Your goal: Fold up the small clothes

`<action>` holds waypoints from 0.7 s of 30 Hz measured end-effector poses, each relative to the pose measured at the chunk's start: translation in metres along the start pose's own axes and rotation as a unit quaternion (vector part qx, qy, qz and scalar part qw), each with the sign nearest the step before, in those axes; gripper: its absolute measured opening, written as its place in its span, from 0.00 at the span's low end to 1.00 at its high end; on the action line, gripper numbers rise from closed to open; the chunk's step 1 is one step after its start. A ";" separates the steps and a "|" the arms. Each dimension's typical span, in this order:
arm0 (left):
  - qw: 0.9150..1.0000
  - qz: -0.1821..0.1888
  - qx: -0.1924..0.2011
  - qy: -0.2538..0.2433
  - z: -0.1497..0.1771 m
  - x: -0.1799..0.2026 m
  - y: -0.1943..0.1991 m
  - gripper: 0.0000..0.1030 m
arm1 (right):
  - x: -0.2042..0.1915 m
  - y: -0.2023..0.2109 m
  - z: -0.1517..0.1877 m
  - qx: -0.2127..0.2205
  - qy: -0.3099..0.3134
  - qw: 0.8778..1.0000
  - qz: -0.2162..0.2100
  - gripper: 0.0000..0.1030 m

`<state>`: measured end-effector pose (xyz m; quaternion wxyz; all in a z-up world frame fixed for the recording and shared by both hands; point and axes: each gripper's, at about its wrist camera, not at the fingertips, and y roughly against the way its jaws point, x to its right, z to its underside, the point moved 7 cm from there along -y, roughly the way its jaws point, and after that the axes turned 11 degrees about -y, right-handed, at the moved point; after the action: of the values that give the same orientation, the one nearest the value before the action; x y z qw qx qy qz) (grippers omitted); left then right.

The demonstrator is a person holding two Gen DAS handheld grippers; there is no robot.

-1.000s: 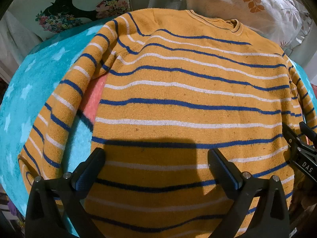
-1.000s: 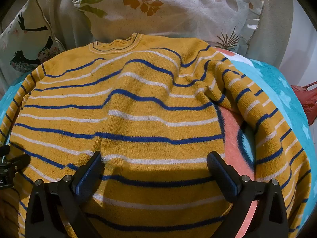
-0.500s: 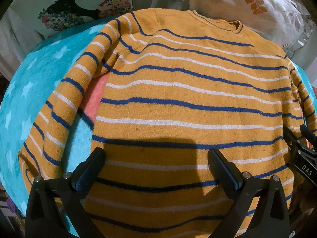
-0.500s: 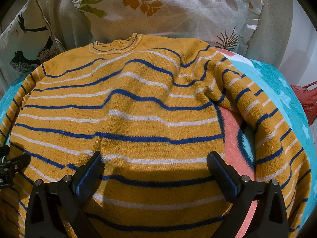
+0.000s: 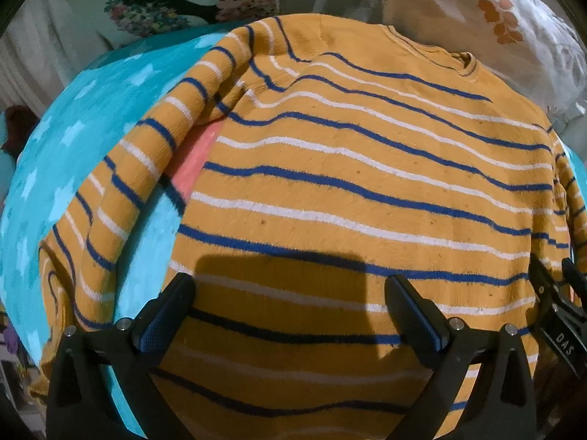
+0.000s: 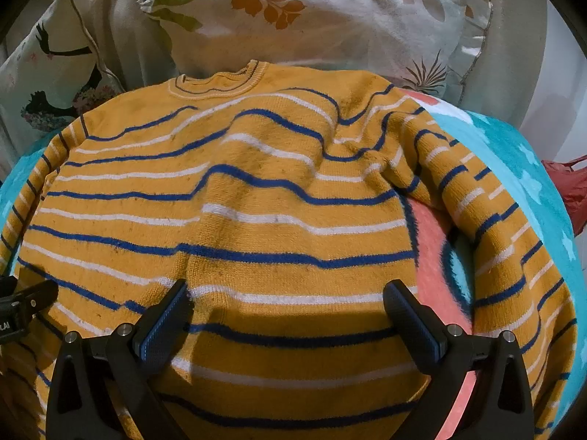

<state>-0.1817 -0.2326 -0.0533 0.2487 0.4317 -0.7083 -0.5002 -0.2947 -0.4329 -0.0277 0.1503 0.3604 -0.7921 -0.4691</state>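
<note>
So both your grippers, left gripper (image 5: 290,306) and right gripper (image 6: 286,311), hang spread wide, empty, over the fuzzy mustard knit sweater (image 5: 367,198) lying flat, sleeves out, on a plush turquoise star blanket (image 5: 73,139) by leaf-print pillows (image 6: 330,25).

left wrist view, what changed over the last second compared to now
The left gripper swung a little to its left: the sweater slid rightward in its view, more of the teal blanket shows, and the collar moved toward the right. Nothing was gripped or released. The right gripper stayed put, both stay open above the sweater, which lies spread flat with sleeves out.
</note>
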 end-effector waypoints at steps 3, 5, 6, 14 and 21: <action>1.000 -0.004 0.002 0.004 0.001 0.000 0.000 1.00 | 0.000 -0.001 -0.001 -0.001 0.000 1.000 -0.001 1.00; 1.000 -0.006 -0.001 0.007 0.000 0.000 -0.001 1.00 | -0.001 -0.002 -0.001 -0.002 0.001 1.000 -0.001 1.00; 1.000 -0.006 -0.003 0.009 0.000 0.000 -0.002 1.00 | -0.001 -0.002 -0.001 -0.002 0.002 1.000 -0.001 1.00; 0.999 -0.022 0.011 0.032 0.002 -0.001 -0.001 1.00 | 0.000 -0.002 -0.001 0.002 -0.005 1.000 -0.011 1.00; 0.999 -0.023 0.017 0.032 0.005 0.000 -0.001 1.00 | -0.002 0.000 -0.001 0.006 -0.010 1.000 -0.015 1.00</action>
<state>-0.1850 -0.2299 -0.0561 0.2516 0.4679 -0.6982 -0.4798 -0.2930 -0.4321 -0.0276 0.1328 0.3684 -0.7908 -0.4705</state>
